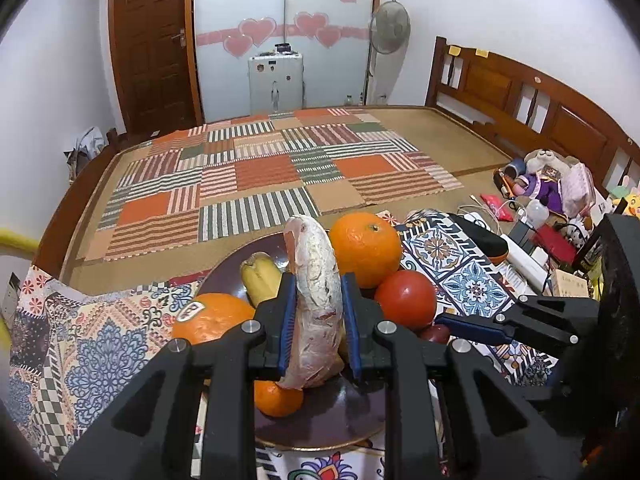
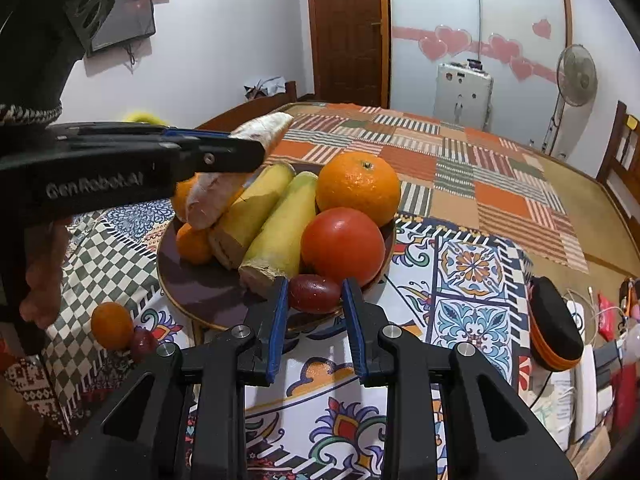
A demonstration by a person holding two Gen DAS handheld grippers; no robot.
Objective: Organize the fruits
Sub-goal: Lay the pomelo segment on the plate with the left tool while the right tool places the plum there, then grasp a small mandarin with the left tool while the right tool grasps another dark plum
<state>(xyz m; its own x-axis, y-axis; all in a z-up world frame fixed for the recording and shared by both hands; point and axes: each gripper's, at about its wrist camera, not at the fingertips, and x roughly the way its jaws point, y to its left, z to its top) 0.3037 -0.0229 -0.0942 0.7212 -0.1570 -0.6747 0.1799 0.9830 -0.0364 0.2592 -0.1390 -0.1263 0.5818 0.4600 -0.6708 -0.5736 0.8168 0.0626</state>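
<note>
My left gripper is shut on a pale pinkish sweet potato and holds it above the dark plate. The plate carries a large orange, a red tomato, a banana, a stickered orange and a small orange. In the right wrist view, my right gripper is open with its fingers either side of a dark red plum at the plate's near rim, beside two bananas and the tomato. The left gripper holds the sweet potato there too.
A small orange and a dark plum lie off the plate on the patterned cloth. A black and orange case lies to the right. Toys and clutter sit by the wooden headboard. A patchwork mat covers the bed beyond.
</note>
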